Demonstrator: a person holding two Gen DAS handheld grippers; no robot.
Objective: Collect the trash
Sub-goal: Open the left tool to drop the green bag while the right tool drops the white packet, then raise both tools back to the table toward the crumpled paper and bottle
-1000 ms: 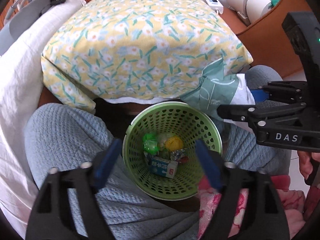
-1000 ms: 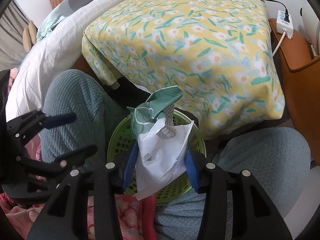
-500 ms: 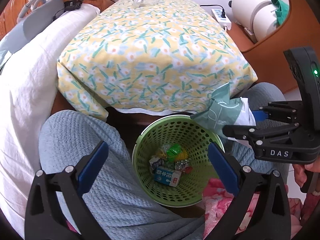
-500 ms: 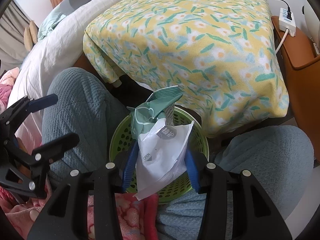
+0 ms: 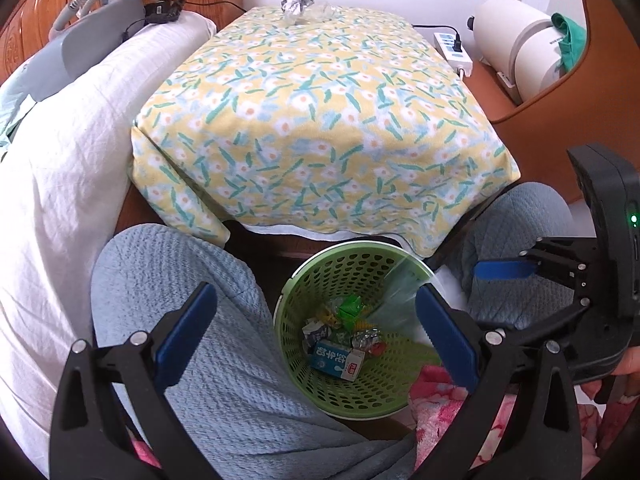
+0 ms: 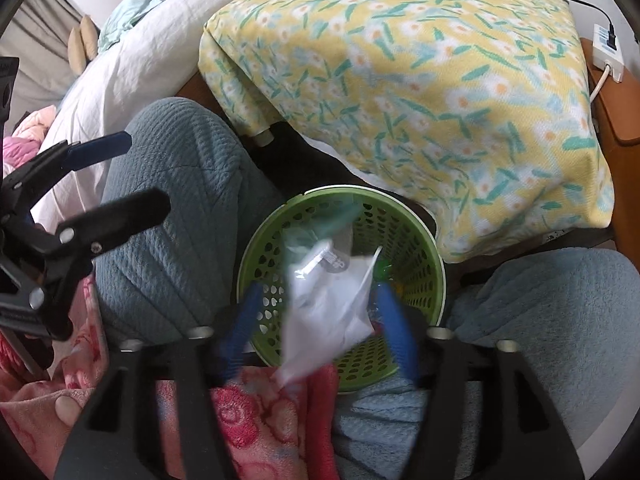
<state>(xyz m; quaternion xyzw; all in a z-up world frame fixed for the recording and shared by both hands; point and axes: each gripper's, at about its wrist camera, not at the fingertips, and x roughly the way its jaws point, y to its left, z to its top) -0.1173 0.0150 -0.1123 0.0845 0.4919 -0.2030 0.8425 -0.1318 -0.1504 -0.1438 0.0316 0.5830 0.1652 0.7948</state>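
A green perforated bin [image 5: 304,280] stands on the floor between the person's knees, with a small milk carton [image 5: 336,360] and several wrappers inside. It also shows in the right wrist view [image 6: 424,248]. My left gripper [image 5: 316,328] is open and empty above the bin's near side. My right gripper [image 6: 320,324] has spread jaws; a blurred white and green plastic bag [image 6: 328,308] hangs between them over the bin, not clamped. The bag shows as a green blur in the left wrist view [image 5: 396,292].
A low table under a yellow floral cloth [image 5: 320,120] stands behind the bin, with crumpled trash [image 5: 294,0] at its far edge. A white bed [image 5: 60,140] lies left. A power strip [image 5: 452,48] and white cylinder [image 5: 516,36] sit at the right.
My right gripper has opened and the bag slips down toward the bin, blurred by motion. My left gripper has pulled back and up, showing more of the table.
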